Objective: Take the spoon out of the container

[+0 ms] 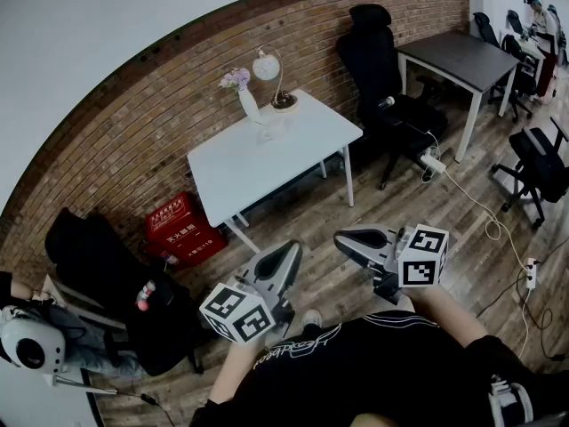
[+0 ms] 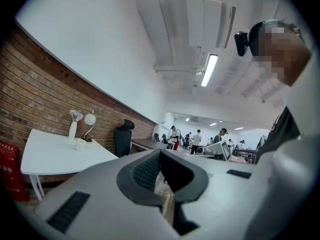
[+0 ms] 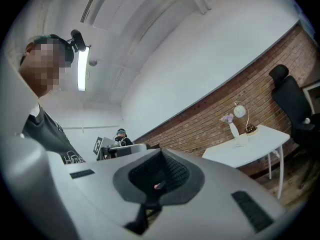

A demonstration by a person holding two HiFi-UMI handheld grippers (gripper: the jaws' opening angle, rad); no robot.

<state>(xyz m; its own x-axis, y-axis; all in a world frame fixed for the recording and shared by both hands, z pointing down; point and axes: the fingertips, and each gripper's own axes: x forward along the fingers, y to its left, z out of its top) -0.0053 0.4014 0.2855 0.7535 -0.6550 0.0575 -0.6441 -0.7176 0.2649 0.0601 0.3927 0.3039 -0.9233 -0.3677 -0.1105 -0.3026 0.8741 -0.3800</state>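
Not started — holding left claw and right claw shut, empty, well short of white surface; cannot make out spoon or container there — whole pickup left.

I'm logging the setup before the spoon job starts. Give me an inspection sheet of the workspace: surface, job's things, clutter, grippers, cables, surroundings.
Surface: white table, set against the brick wall, well apart from both grippers.
Job's things: small white cup on the table; no spoon can be made out at this distance.
Clutter: vase of flowers and round lamp at the table's wall side.
Grippers: left gripper and right gripper both shut, empty, held near the person's body.
Cables: white power strip and cable lying on the wood floor, right of the table.
Surroundings: red box on the floor, black office chair, dark table.
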